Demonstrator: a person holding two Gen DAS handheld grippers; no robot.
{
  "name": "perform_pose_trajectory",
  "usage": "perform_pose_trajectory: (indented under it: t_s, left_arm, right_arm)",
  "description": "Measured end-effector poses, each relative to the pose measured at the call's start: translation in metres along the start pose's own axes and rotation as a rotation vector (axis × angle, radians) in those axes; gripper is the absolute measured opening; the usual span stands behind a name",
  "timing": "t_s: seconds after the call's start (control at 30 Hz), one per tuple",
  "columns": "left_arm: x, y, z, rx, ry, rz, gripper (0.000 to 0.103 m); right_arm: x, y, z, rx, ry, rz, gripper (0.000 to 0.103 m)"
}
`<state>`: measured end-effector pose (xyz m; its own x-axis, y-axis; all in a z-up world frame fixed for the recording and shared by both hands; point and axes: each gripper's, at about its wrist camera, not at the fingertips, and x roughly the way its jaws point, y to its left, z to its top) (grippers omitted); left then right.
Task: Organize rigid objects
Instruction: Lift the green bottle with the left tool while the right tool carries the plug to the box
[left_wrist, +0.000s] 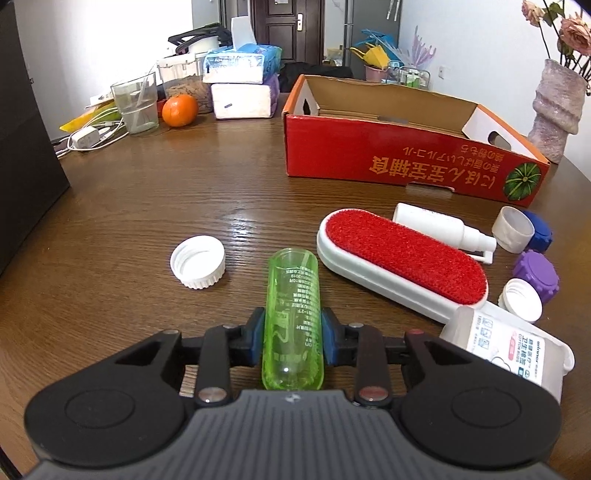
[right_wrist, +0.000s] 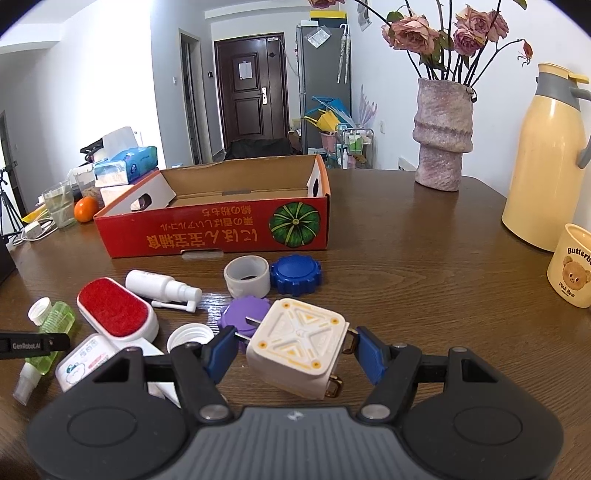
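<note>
Setting: Dark wood-grain tabletop (left_wrist: 147, 192) in a lived-in room, with a brown door, a vase of dried roses and a cream thermos in the background.
Destination: red cardboard box (left_wrist: 399, 158), open-topped, at the far side of the clutter; what shows of its interior looks bare, so nothing appears sorted yet.
Left hand-held gripper (left_wrist: 292, 338): blue pads pressed against both sides of the green bottle (left_wrist: 292, 317), which lies lengthwise on the wood, pointing away from the camera.
Right hand-held gripper (right_wrist: 295, 350): fingers spread on either side of the white plug adapter (right_wrist: 295, 347), which is tilted with metal prongs showing; whether the pads touch it cannot be told.
Still loose: lint brush (left_wrist: 402, 258) with red pad, white spray bottle (left_wrist: 443, 229), cotton-swab box (left_wrist: 509, 350), purple cap (left_wrist: 535, 273), blue cap (right_wrist: 295, 275), grey ring (right_wrist: 246, 277) and white lids (left_wrist: 197, 261), all near one another in front of the box.
Progress: judged barely begun; two items are being taken up, and every piece remains outside the box.
</note>
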<state>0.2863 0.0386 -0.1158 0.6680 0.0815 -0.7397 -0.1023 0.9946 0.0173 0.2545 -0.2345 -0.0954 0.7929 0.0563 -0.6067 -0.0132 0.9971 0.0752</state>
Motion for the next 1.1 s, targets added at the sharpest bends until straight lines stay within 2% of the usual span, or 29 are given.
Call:
perform_pose_trajectory:
  t_s: [0.5,0.83,1.1]
  left_arm:
    - [-0.041,0.002,0.035,-0.015,-0.112,-0.01,0.031]
    - [-0.067,0.003,0.073,-0.039,-0.218,-0.02,0.031]
    - [-0.072,-0.008,0.106,-0.037,-0.28,-0.042,0.031]
  right_arm:
    - [-0.01,0.003,0.03,0.014,-0.063,0.022,0.068]
    - [-0.012,0.009,0.062,0.018,-0.128,0.041,0.068]
    - [0.003,0.014,0.09,0.027,-0.16,0.067,0.068]
